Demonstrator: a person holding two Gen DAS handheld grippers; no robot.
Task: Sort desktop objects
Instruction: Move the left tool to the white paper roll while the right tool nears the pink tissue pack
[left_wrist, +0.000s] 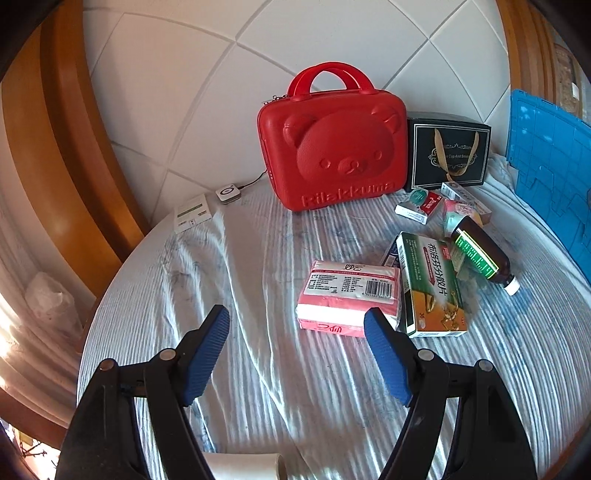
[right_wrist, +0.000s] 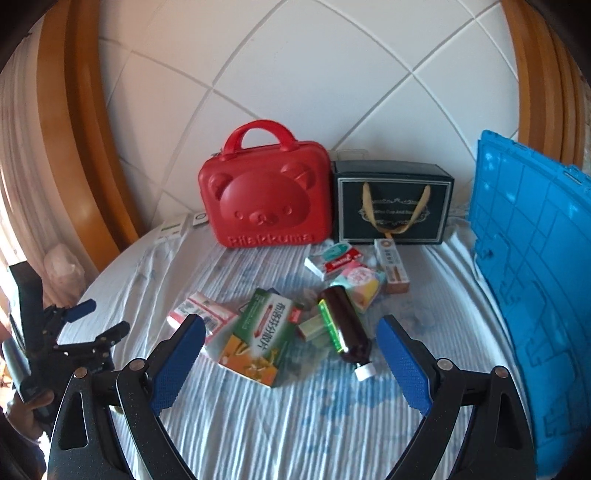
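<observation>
A pile of items lies on the striped cloth: a pink tissue pack (left_wrist: 349, 297) (right_wrist: 201, 315), a green-orange medicine box (left_wrist: 432, 286) (right_wrist: 260, 338), a brown bottle (left_wrist: 482, 254) (right_wrist: 345, 328) on its side, and small boxes (left_wrist: 419, 205) (right_wrist: 334, 260) behind. My left gripper (left_wrist: 297, 332) is open and empty, just in front of the tissue pack; it also shows in the right wrist view (right_wrist: 98, 317). My right gripper (right_wrist: 290, 332) is open and empty, hovering before the medicine box and bottle.
A closed red bear-face case (left_wrist: 332, 147) (right_wrist: 264, 195) and a black gift box (left_wrist: 448, 153) (right_wrist: 391, 203) stand at the back wall. A blue crate lid (left_wrist: 550, 181) (right_wrist: 532, 277) leans at the right. A white card (left_wrist: 192, 214) and small charger (left_wrist: 227, 192) lie at back left.
</observation>
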